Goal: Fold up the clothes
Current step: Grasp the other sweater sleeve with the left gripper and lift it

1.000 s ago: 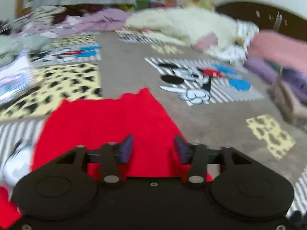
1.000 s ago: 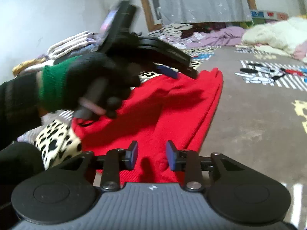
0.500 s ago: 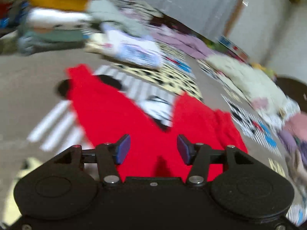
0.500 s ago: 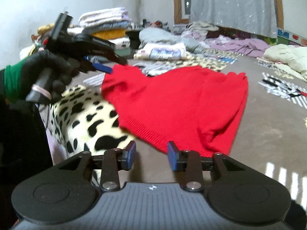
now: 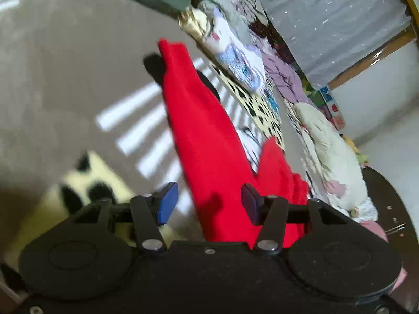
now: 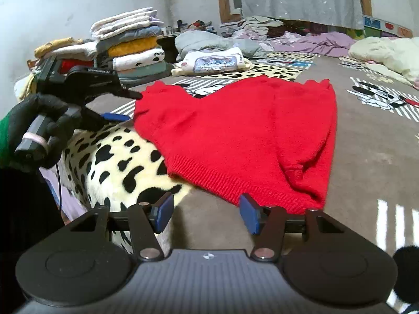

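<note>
I am holding my left tongs [image 6: 115, 104] at the far left, jaws apart and empty, just beside the left sleeve [image 6: 159, 99] of the red knitted sweater [image 6: 235, 136]. The sweater is lying spread on the patterned bed cover [image 6: 371, 141], its right sleeve folded in over the body, its ribbed hem [image 6: 235, 188] nearest me and running left to right. My right tongs [image 6: 207, 213] are hovering apart and empty just short of that hem, nearer its right corner.
</note>
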Motion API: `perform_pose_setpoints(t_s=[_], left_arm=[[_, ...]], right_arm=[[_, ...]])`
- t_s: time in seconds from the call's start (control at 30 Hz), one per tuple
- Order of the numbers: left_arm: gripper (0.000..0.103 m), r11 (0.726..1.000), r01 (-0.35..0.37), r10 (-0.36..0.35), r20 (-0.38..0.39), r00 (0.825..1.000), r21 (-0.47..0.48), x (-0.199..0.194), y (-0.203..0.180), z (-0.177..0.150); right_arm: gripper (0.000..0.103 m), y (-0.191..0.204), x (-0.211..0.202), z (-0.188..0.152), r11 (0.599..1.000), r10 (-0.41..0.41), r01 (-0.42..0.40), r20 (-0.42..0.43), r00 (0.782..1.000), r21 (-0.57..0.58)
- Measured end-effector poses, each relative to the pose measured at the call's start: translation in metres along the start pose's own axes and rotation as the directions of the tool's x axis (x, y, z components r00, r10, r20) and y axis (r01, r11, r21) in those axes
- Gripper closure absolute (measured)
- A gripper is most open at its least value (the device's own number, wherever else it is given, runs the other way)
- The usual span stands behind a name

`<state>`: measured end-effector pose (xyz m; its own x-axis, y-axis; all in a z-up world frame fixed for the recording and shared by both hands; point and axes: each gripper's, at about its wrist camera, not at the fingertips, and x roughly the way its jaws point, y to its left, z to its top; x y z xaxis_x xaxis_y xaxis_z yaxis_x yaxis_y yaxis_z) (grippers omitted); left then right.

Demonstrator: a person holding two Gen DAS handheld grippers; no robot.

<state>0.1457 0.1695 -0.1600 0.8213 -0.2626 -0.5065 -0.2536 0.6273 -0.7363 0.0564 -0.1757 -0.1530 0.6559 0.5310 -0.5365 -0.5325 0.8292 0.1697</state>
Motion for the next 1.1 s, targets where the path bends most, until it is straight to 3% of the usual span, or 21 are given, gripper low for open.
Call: perform_pose_setpoints(t_s=[0.3, 0.4, 0.53, 0.63, 0.77, 0.87, 1.1], left_arm=[[0.054, 0.998, 0.063, -0.062, -0.046, 0.997, 0.017, 0.005, -0.011, -0.025], [0.067, 0.997, 0.071, -0.069, -0.040, 0.997, 0.033, 0.007, -0.016, -0.035], [0.081, 0.982, 0.028, -0.028, -0.003, 1.000, 0.187, 0.011, -0.036, -0.046], [0.082, 0.976, 0.023, -0.024, 0.001, 1.000, 0.217, 0.011, -0.043, -0.047], [0.074, 0.983, -0.016, 0.005, 0.059, 0.998, 0.184, 0.012, -0.033, -0.021], [0.074, 0.987, -0.061, 0.044, 0.115, 0.992, 0.151, 0.019, -0.018, 0.012], [0.074, 0.999, -0.051, 0.053, 0.141, 0.989, -0.019, 0.042, 0.018, 0.063]], right_arm=[[0.047, -0.005, 0.003, 0.003, 1.000, 0.010, -0.011, 0.028, 1.000, 0.029], [0.047, -0.005, 0.004, 0.004, 0.999, 0.016, -0.018, 0.035, 0.999, 0.031], [0.047, -0.007, 0.002, 0.005, 0.999, 0.021, -0.023, 0.047, 0.999, 0.036], [0.047, -0.010, -0.002, 0.006, 0.999, 0.017, -0.019, 0.056, 0.998, 0.044], [0.047, -0.015, -0.006, 0.004, 0.998, 0.008, -0.012, 0.064, 0.998, 0.062], [0.047, -0.018, -0.008, 0.003, 0.998, 0.006, -0.010, 0.064, 0.998, 0.068], [0.047, -0.022, -0.007, 0.003, 0.997, 0.012, -0.017, 0.066, 0.998, 0.076]])
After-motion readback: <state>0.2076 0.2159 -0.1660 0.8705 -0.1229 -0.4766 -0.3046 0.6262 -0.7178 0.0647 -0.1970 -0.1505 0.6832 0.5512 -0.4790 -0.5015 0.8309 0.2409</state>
